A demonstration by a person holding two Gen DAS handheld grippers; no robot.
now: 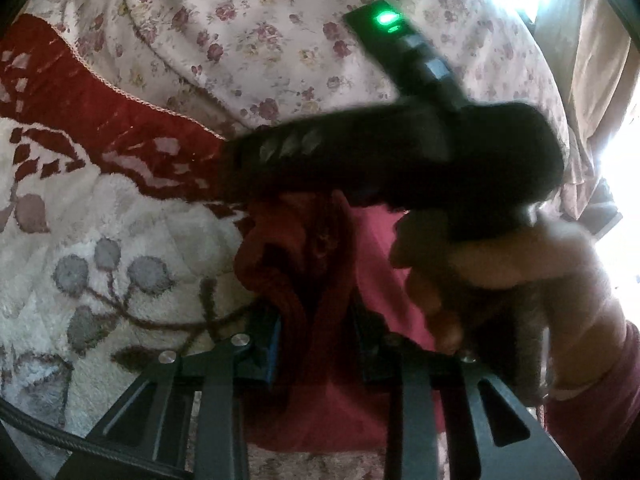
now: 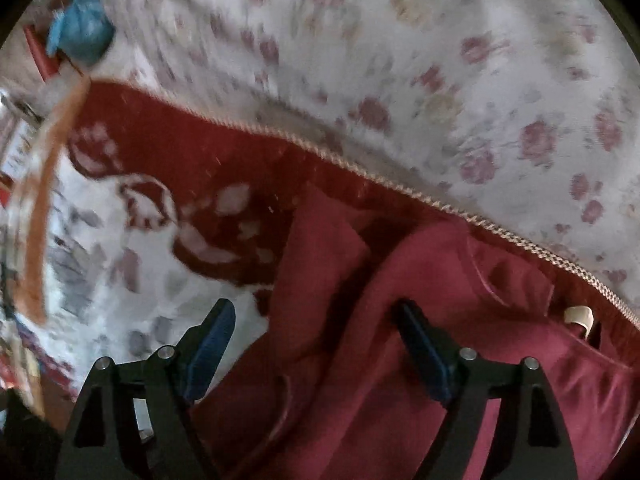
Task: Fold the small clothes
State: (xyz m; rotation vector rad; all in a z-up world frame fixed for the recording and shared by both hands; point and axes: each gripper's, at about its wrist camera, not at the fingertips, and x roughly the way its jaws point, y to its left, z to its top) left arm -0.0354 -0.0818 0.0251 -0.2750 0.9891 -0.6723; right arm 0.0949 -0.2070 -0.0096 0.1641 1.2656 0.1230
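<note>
Left tool (image 1: 316, 320) was pinched narrowly on a bunched fold of the small red garment (image 1: 340, 380), apparently to anchor it on the patterned blanket (image 1: 100, 220), while the right tool (image 2: 316, 344) hung wide over the cloth, gripping nothing, free to re-grasp.

One red garment (image 2: 420, 320) is in view, crumpled, with one pale label (image 2: 578, 316) at its neckline. Two grippers are present: the left gripper (image 1: 316, 344) and the right gripper (image 2: 316, 344), each with two blue pads. One hand (image 1: 500, 280) is visible in the left wrist view. Two bed coverings lie beneath: one floral sheet (image 2: 440, 60) and one red-and-white fleece blanket (image 1: 100, 220). One blue object (image 2: 80, 34), too blurred to identify, sits at the upper left of the right wrist view.
</note>
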